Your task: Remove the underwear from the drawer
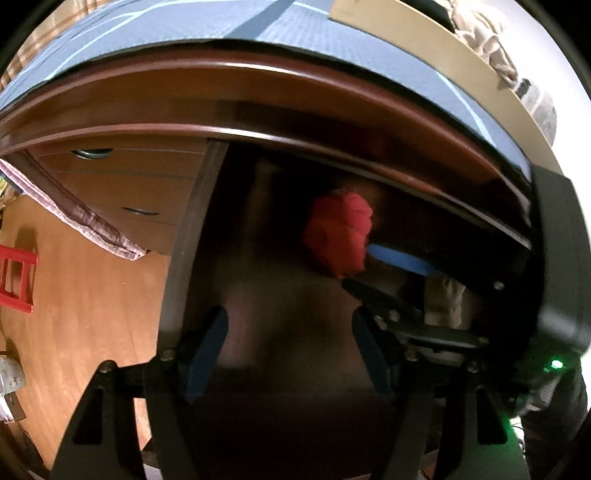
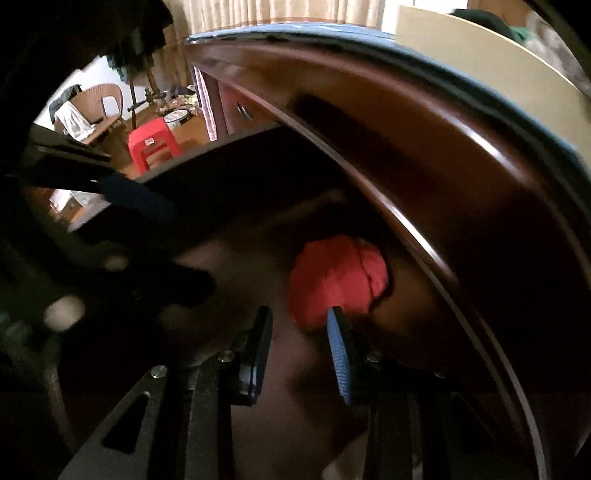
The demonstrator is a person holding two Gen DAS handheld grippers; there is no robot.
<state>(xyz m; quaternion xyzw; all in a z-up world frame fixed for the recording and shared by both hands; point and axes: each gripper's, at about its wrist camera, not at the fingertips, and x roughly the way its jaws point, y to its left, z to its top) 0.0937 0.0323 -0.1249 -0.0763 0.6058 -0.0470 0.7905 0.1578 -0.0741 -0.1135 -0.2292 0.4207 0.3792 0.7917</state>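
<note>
A crumpled red bundle of underwear [image 1: 340,232] [image 2: 336,280] lies on the dark floor of the pulled-out wooden drawer [image 1: 184,240] [image 2: 229,162], under the desk's rim. My right gripper [image 2: 299,312] points down at it, jaws a little apart with nothing between them. The tip of its blue pad [image 2: 338,343] reaches the bundle's near edge. In the left wrist view that pad [image 1: 399,258] shows just right of the bundle. My left gripper [image 1: 290,314] hangs over the drawer's floor short of the bundle, open and empty. Its blue pad [image 2: 136,195] shows in the right wrist view.
The brown desk rim [image 1: 295,110] overhangs the drawer's back; a blue mat [image 1: 184,33] covers the top. Shut drawers with metal handles [image 1: 140,212] stand to the left. A red plastic stool [image 1: 16,277] [image 2: 153,144] and a wicker chair [image 2: 99,107] stand on the wooden floor [image 1: 85,314].
</note>
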